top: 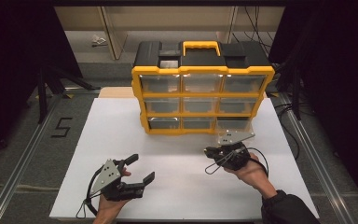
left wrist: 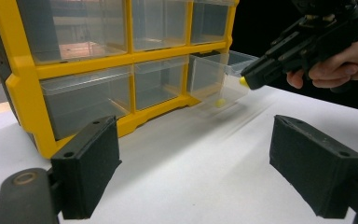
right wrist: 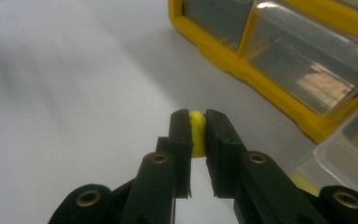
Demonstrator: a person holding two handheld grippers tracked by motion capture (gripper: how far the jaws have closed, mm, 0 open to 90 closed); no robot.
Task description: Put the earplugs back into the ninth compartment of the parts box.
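Nearest the front edge of the white table (top: 177, 196), the left gripper (top: 138, 169) sits in a hand toward the front-left corner, its two black jaws spread wide with nothing between them; its own view shows the pads (left wrist: 86, 172) far apart over bare table. Farther in and toward the right edge, the right gripper (top: 208, 153) is held in the other hand (top: 251, 172) (a dark sleeve shows at the wrist), its jaws pinched narrow on a small yellow piece (right wrist: 197, 133), held just off the table. Just beyond it, the bottom-right clear drawer (left wrist: 221, 79) is pulled partway out of the yellow organizer (top: 200, 100), and another small yellow bit (left wrist: 220, 102) lies inside it. The organizer stands upright near the back edge, three rows of three clear drawers under a black top with a yellow handle (top: 201, 46).
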